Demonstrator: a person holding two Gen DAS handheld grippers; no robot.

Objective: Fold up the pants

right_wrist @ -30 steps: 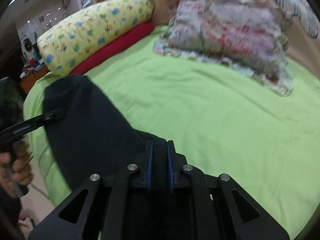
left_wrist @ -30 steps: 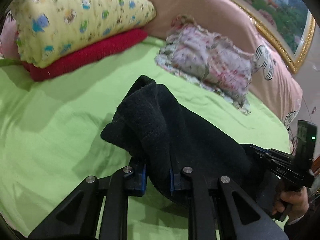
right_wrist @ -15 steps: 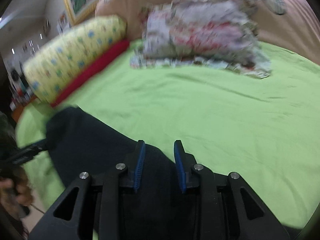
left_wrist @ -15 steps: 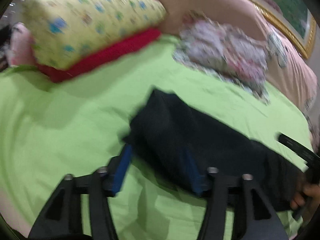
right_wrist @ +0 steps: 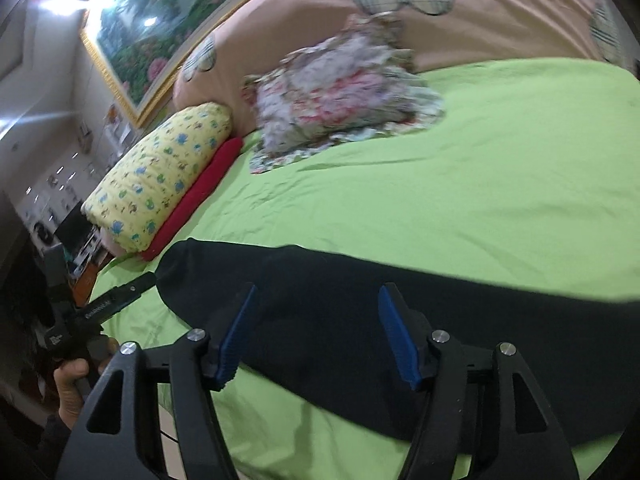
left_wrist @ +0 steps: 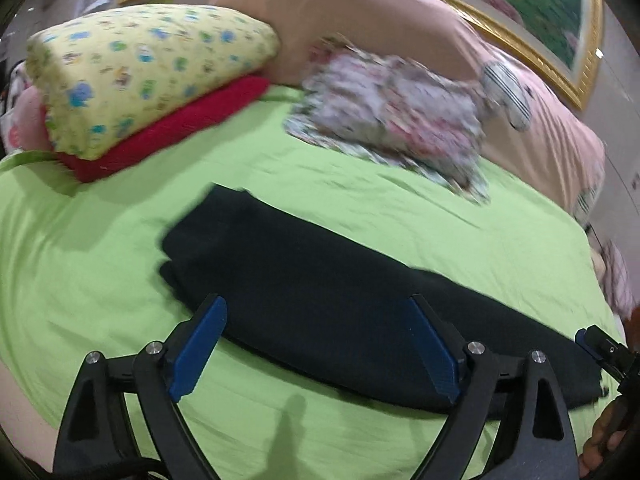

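You had just opened both jaws wide, left gripper and right gripper, leaving the pants flat along the bed's near edge.

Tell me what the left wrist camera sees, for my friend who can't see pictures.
Dark pants lie flat in a long strip on a green bed sheet, and the left gripper hangs over them with its blue-padded jaws just opened and holding nothing. Behind are a yellow pillow on a red one and a flowery pillow.
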